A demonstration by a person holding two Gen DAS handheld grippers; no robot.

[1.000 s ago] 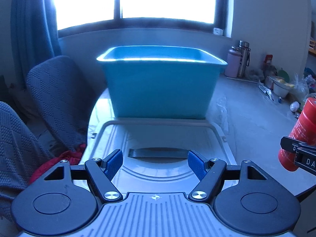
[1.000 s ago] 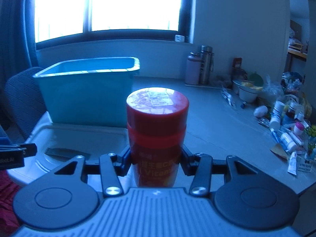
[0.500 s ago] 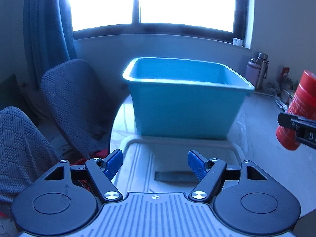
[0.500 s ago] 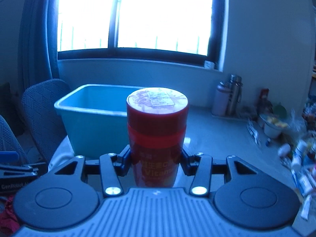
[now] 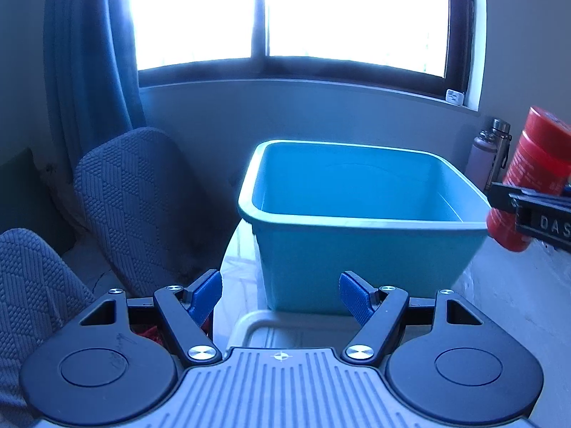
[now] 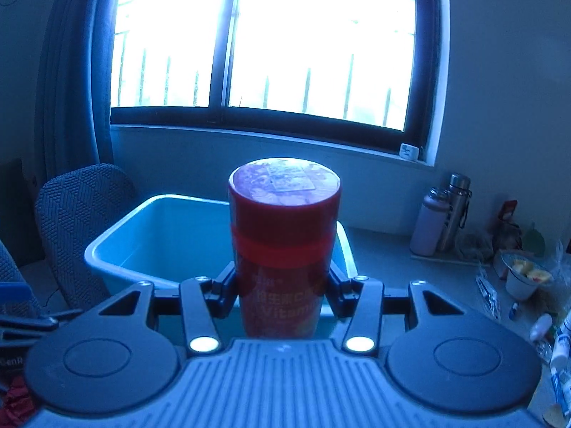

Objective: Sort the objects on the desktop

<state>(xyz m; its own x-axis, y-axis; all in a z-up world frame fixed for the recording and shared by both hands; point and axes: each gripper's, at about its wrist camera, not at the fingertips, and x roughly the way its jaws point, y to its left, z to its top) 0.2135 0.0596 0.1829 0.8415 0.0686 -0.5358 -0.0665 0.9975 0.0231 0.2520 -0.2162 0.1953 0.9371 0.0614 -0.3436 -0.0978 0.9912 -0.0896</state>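
Note:
My right gripper [image 6: 282,285] is shut on a red vitamin canister [image 6: 283,242] and holds it upright in the air, above the near right rim of the blue bin [image 6: 107,260]. The canister also shows in the left wrist view [image 5: 528,182], at the right edge beside the bin's right rim. My left gripper [image 5: 280,297] is open and empty, raised in front of the blue bin [image 5: 357,221], whose inside looks bare. A white bin lid [image 5: 257,331] lies on the table under my left gripper.
Two grey chairs [image 5: 132,199] stand left of the table. Two flasks [image 6: 439,221] stand by the wall at the right. A bowl [image 6: 524,278] and several small bottles and tubes [image 6: 556,342] crowd the right table edge.
Both grippers have risen. The right gripper has carried the canister up and toward the bin. I now look down into the bin from both views.

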